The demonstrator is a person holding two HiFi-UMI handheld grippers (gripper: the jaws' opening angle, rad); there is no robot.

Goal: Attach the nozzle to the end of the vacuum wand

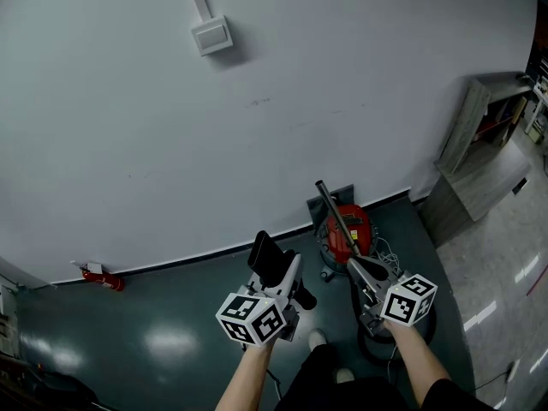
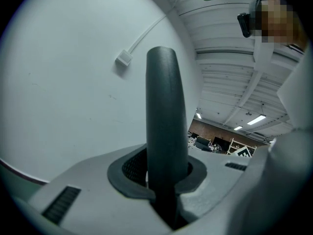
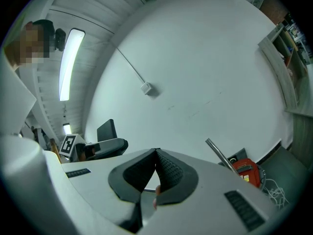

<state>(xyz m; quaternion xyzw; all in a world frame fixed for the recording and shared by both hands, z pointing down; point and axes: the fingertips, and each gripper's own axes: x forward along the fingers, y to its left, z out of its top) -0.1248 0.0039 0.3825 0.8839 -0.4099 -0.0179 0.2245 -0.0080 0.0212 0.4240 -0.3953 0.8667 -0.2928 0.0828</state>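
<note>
Holding the flat black plastic nozzle (image 2: 165, 131) clamped, the left gripper (image 2: 164, 180) seems mid-approach, well short of the silver metal wand (image 1: 336, 217). The right gripper (image 3: 156, 173) is clenched empty. Next, likely seat the nozzle on the wand's tip.

My head camera sits high and looks steeply down past the left gripper (image 1: 281, 270) and right gripper (image 1: 370, 274) onto the dark green floor (image 1: 154, 315) and the foot of the pale grey wall (image 1: 342, 84). The left gripper view rides low behind its jaws, facing the wall and the ribbed white ceiling (image 2: 234, 43), so near that the flat black plastic nozzle (image 2: 166, 131) fills its centre. The right gripper view faces the same wall from farther back. All three views share the white square wall box (image 1: 211, 35). The head and right gripper views share the red canister vacuum (image 3: 246, 170) and the slim metal wand (image 3: 220, 153).
</note>
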